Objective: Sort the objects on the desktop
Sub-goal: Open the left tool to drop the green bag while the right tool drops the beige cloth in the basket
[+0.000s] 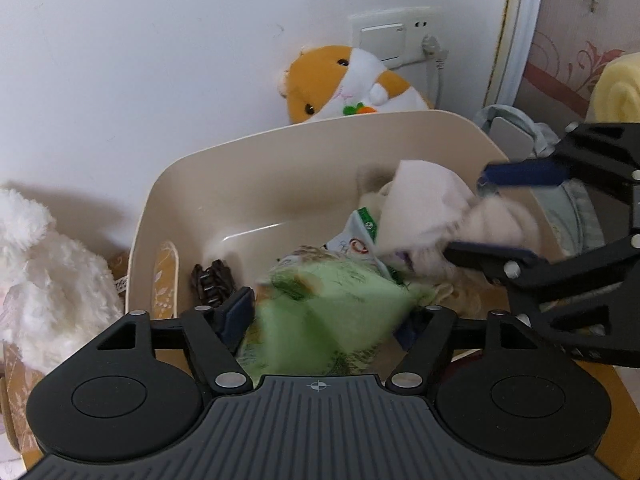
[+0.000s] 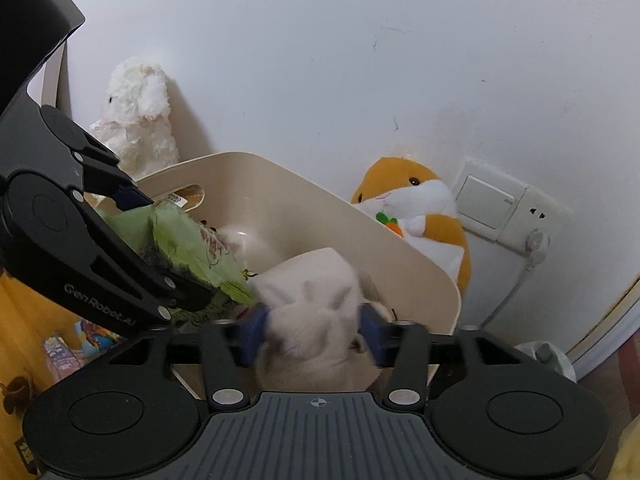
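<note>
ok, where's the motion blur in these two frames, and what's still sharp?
Left wrist view: green packet and pale plush smeared, hair clip and hamster toy crisp. Right wrist view: the plush between the tool pads is blurred, bin rim and wall switch sharp.

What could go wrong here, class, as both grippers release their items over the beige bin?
1. The pale plush toy sits close to the beige bin's near rim between the right gripper's pads; it might tip outside.
2. The green snack bag in the left gripper may land on the dark hair claw, burying it.
3. The grippers are close and might collide.
</note>
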The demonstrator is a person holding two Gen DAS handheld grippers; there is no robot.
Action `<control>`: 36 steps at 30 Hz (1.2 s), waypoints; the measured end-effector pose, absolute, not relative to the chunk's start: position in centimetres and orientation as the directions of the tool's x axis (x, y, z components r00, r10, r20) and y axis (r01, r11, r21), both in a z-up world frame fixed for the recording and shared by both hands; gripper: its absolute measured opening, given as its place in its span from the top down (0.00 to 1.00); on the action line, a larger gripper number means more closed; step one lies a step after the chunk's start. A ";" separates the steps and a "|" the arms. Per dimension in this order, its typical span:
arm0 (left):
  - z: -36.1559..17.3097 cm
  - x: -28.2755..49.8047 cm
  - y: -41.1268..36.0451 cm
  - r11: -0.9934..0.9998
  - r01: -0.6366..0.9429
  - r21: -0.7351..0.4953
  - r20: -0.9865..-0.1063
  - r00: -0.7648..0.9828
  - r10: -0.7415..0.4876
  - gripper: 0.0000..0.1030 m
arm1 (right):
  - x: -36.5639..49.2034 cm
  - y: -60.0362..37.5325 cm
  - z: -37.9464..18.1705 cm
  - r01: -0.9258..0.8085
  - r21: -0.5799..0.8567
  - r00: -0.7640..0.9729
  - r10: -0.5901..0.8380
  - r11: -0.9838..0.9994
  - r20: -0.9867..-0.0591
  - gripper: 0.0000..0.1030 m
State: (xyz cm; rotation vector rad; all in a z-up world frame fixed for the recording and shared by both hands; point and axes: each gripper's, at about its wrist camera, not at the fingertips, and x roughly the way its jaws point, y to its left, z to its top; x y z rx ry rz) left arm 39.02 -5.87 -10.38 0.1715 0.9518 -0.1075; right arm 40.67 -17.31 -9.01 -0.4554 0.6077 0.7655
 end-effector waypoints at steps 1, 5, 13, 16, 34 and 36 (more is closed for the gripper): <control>-10.3 38.9 -5.7 0.982 0.163 0.098 -0.817 0.577 -0.014 0.29 | 40.5 -17.4 -8.9 -0.748 -0.168 0.575 0.500 0.642 -0.647 0.29; -9.9 38.4 -5.3 0.981 0.150 0.125 -0.806 0.592 0.012 0.26 | 39.8 -17.6 -8.2 -0.745 -0.186 0.593 0.509 0.641 -0.624 0.11; -8.6 37.2 -3.1 0.988 0.101 0.115 -0.792 0.609 0.031 0.26 | 37.4 -17.9 -7.0 -0.749 -0.203 0.606 0.529 0.630 -0.594 0.01; -8.0 36.4 -2.4 0.991 0.088 0.100 -0.789 0.614 0.025 0.26 | 36.4 -17.9 -6.8 -0.752 -0.213 0.609 0.531 0.624 -0.589 0.00; -6.6 31.8 0.0 0.989 0.130 0.076 -0.791 0.612 -0.020 0.26 | 32.6 -19.5 -5.8 -0.726 -0.220 0.632 0.506 0.652 -0.587 0.00; -6.7 30.8 0.4 0.988 0.140 0.070 -0.798 0.602 -0.029 0.26 | 32.0 -19.9 -6.0 -0.726 -0.210 0.627 0.505 0.655 -0.593 0.00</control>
